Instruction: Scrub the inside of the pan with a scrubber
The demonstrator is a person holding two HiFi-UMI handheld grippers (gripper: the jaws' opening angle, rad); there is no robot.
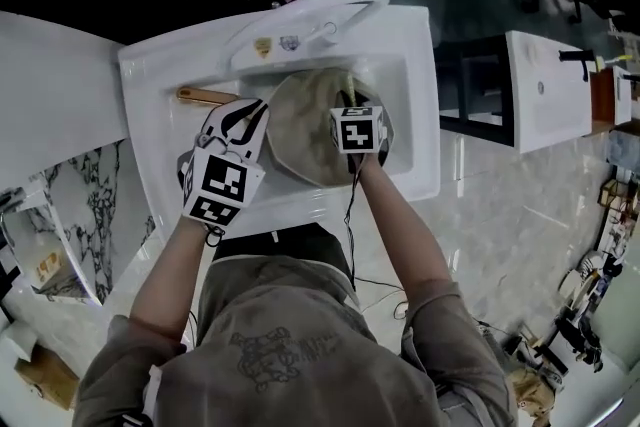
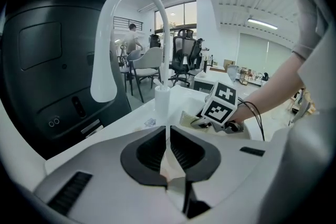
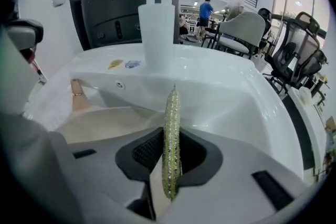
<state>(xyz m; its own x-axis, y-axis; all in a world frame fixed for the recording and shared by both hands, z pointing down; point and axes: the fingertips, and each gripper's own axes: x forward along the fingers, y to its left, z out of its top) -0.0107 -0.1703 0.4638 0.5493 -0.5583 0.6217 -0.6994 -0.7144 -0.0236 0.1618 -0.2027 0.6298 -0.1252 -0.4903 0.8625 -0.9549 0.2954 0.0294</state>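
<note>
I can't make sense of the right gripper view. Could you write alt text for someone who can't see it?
The right gripper has its jaws shut on a thin, glittery yellow-green scrubber, seen edge-on, held above a beige pan in a white sink. A white faucet stands behind, with office chairs and people beyond.

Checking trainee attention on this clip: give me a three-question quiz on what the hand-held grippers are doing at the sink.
1. Fill in: the pan sits in the white ____.
2. What does the left hand-held gripper clamp? A) the faucet B) the pan's rim C) a cable
3. True or false: the right hand-held gripper is empty.
Key: 1 sink; 2 B; 3 false, it clamps the scrubber.
</note>
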